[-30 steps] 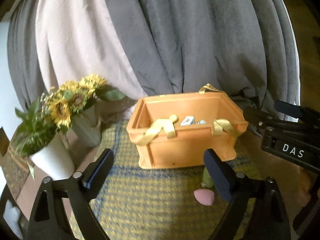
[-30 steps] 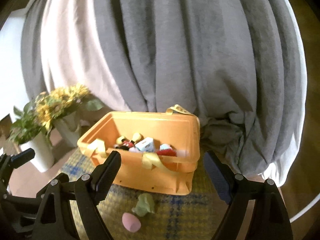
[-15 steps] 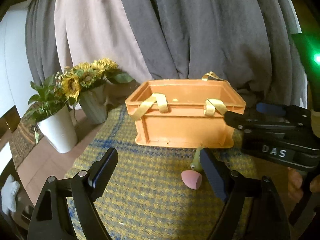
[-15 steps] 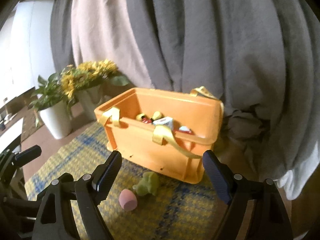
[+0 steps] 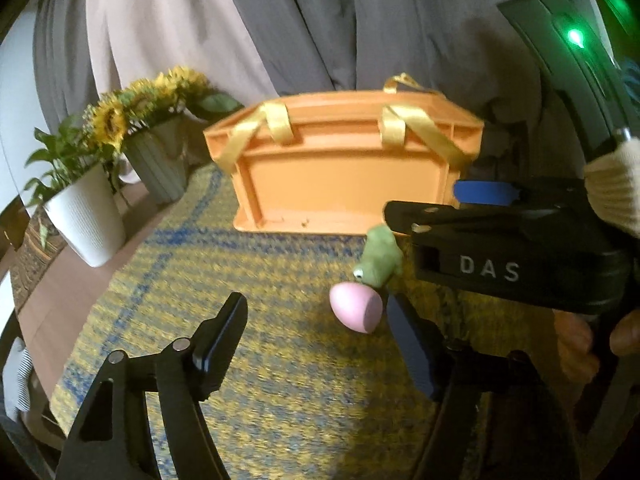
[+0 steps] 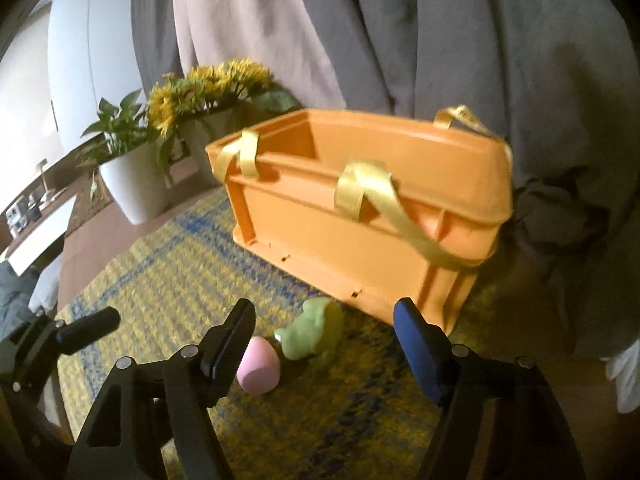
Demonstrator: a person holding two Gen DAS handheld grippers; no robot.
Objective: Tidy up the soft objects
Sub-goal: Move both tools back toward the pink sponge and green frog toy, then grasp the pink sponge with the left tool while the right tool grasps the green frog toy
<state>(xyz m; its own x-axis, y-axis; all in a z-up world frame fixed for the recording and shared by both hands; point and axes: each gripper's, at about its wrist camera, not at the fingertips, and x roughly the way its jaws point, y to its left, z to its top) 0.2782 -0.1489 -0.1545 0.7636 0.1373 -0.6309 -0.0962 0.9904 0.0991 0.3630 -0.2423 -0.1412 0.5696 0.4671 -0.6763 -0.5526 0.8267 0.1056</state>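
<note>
An orange crate [image 5: 340, 176] with yellow ribbon handles stands on a yellow and blue woven mat [image 5: 256, 360]; it also shows in the right wrist view [image 6: 360, 216]. In front of it lie a pink egg-shaped sponge [image 5: 354, 308] [image 6: 258, 364] and a green plush frog [image 5: 380, 260] [image 6: 314, 330], touching each other. My left gripper [image 5: 320, 344] is open and empty, low over the mat, the sponge near its right finger. My right gripper [image 6: 324, 344] is open, with the frog and sponge just ahead between its fingers. The crate's contents are hidden.
A white pot with a green plant [image 5: 86, 216] and a grey vase of sunflowers [image 5: 156, 160] stand left of the crate. Grey and pale curtains [image 5: 320, 20] hang close behind. The right gripper's body [image 5: 500, 264] fills the right side of the left wrist view.
Both grippers have dropped lower and moved closer to the mat. The sponge and frog now lie much nearer the fingers. The crate's inside has gone out of sight.
</note>
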